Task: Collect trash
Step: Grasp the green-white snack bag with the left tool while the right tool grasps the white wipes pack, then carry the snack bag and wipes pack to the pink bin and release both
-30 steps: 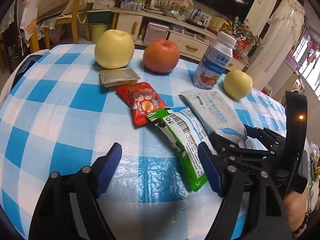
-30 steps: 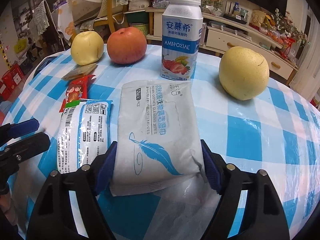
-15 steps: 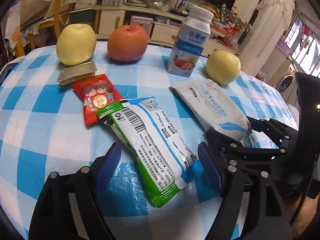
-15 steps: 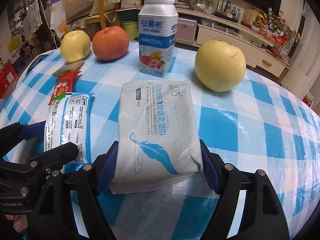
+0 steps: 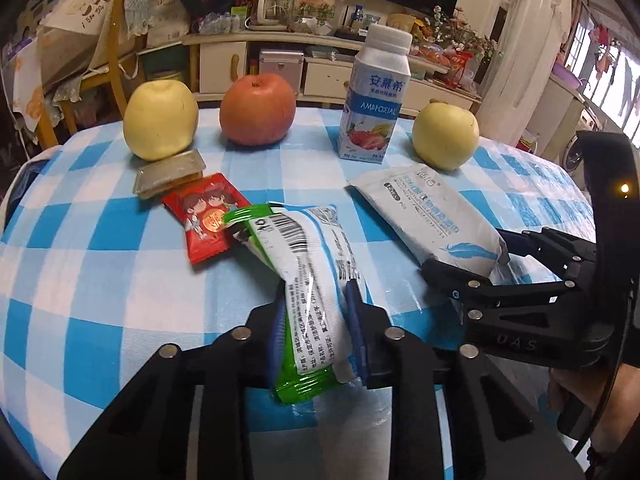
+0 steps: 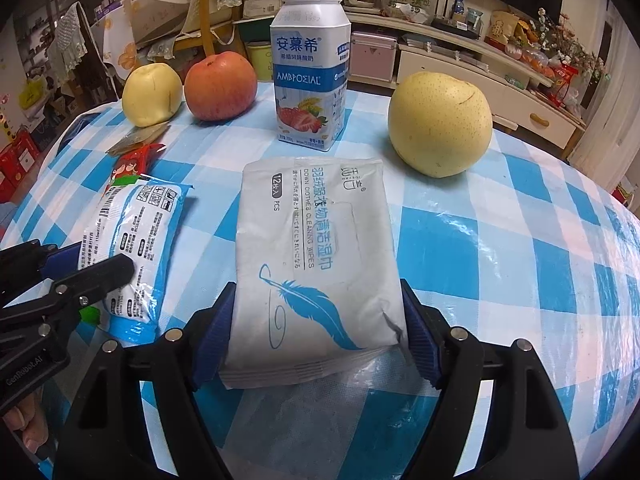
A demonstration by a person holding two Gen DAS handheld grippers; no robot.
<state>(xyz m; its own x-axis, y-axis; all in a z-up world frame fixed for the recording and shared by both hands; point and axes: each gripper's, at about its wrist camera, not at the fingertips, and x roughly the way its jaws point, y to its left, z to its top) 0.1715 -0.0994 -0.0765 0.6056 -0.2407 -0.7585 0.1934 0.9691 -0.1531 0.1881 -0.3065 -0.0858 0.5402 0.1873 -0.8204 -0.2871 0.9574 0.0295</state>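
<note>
A green, white and blue snack wrapper [image 5: 308, 280] lies on the blue checked tablecloth [image 5: 100, 280]. My left gripper [image 5: 316, 330] is closing on the wrapper's near end, and its blue pads pinch and crumple it. The same wrapper [image 6: 136, 232] and left gripper [image 6: 92, 260] show at the left of the right wrist view. A white wipes pack [image 6: 316, 248] with a blue feather sits between my right gripper's [image 6: 316, 340] pads, which press on both its edges. A red candy packet [image 5: 206, 220] lies beyond the wrapper.
At the back stand a yellow apple [image 5: 160, 120], a red apple [image 5: 258, 110], a yoghurt bottle [image 5: 374, 100] and another yellow fruit [image 5: 446, 136]. A flat foil packet [image 5: 170, 174] lies by the left apple. A person's hand [image 5: 592, 392] holds the right gripper.
My left gripper slid over the snack wrapper, then its jaws came together on it, bunching it up. The right gripper keeps the wipes pack between its pads as before.
</note>
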